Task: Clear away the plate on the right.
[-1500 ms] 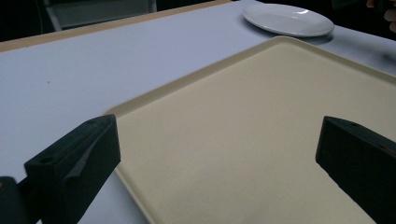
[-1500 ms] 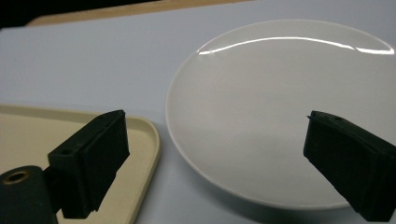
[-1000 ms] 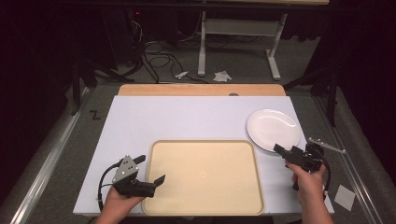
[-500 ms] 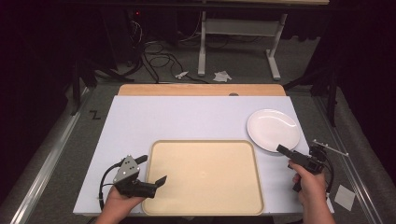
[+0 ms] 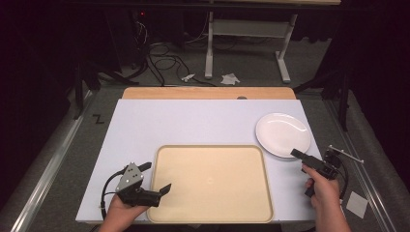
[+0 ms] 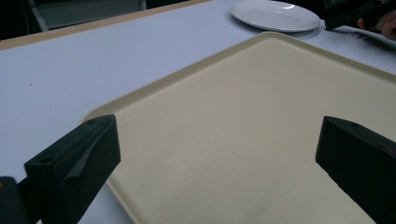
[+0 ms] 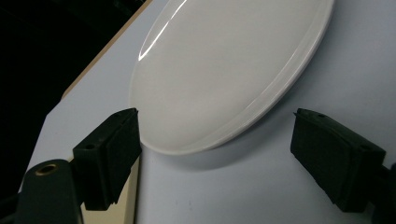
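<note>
1. Plate (image 5: 283, 134) is sitting on the worktop (image 5: 193, 125), just right of the tray's (image 5: 212, 182) far corner.
2. Right gripper (image 5: 299, 154) is lining up on the plate's near rim, jaws spread; looks like the approach step.
3. Left gripper (image 5: 162, 189) is hovering over the tray's left edge, jaws spread, holding nothing.
4. Next move, as I judge it: right gripper straddling the rim, then pinching.

My right tongs (image 5: 303, 157) stand spread just short of the white plate (image 5: 283, 134), with bare counter (image 5: 193, 123) between their jaws and its near rim, so nothing blocks the way in. My left tongs (image 5: 155, 180), also spread, sit over the near left corner of the beige tray (image 5: 212, 181). The tray's low rim is the only ridge between the two.
</note>
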Action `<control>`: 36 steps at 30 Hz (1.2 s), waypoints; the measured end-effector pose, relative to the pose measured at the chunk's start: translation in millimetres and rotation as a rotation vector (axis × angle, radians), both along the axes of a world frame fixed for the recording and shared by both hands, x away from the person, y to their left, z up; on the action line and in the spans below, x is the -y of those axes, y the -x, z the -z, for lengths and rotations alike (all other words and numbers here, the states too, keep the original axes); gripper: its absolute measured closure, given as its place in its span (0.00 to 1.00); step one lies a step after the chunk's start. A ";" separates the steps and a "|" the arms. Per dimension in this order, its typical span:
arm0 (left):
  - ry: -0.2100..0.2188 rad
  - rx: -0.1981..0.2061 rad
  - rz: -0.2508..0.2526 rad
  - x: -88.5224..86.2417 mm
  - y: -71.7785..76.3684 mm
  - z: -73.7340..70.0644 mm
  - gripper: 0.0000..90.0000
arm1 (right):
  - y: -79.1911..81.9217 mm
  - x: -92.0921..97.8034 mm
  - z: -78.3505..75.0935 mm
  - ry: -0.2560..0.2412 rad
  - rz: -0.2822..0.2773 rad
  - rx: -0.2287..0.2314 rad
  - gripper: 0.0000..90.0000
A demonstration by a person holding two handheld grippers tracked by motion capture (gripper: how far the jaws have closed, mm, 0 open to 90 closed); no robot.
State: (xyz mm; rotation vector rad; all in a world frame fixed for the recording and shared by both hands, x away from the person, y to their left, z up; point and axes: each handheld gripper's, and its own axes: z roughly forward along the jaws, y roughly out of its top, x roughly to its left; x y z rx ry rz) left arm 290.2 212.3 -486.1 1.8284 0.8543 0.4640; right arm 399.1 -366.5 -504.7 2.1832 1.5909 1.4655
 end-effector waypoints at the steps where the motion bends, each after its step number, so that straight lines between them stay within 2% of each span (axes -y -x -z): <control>1: 0.002 -0.001 -0.005 -1.0 1.2 0.3 0.01 | -0.8 0.7 0.6 -0.009 0.004 -0.001 0.20; 13: 0.004 0.001 -0.020 -7.9 8.8 0.5 0.01 | -9.5 0.0 4.3 -0.023 0.041 -0.009 0.28; 15: 0.001 0.004 -0.024 -10.3 10.3 0.6 0.01 | -10.7 3.0 5.9 -0.054 0.069 -0.019 0.34; 16: 0.001 0.004 -0.024 -10.3 10.3 0.6 0.01 | -10.7 3.0 5.9 -0.054 0.069 -0.019 0.34; 19: 0.011 0.006 -0.029 -12.1 11.2 0.1 0.01 | -13.3 6.3 7.3 -0.101 0.086 -0.033 0.36; 23: 0.007 0.006 -0.026 -12.3 12.4 0.7 0.01 | -14.9 7.5 7.9 -0.117 0.101 -0.044 0.40; 28: 0.004 0.004 -0.018 -11.9 12.9 1.5 0.01 | -17.7 11.1 8.9 -0.175 0.131 -0.069 0.44; 36: 0.005 0.002 -0.014 -11.8 13.4 2.1 0.01 | -21.1 12.9 10.7 -0.178 0.147 -0.073 0.52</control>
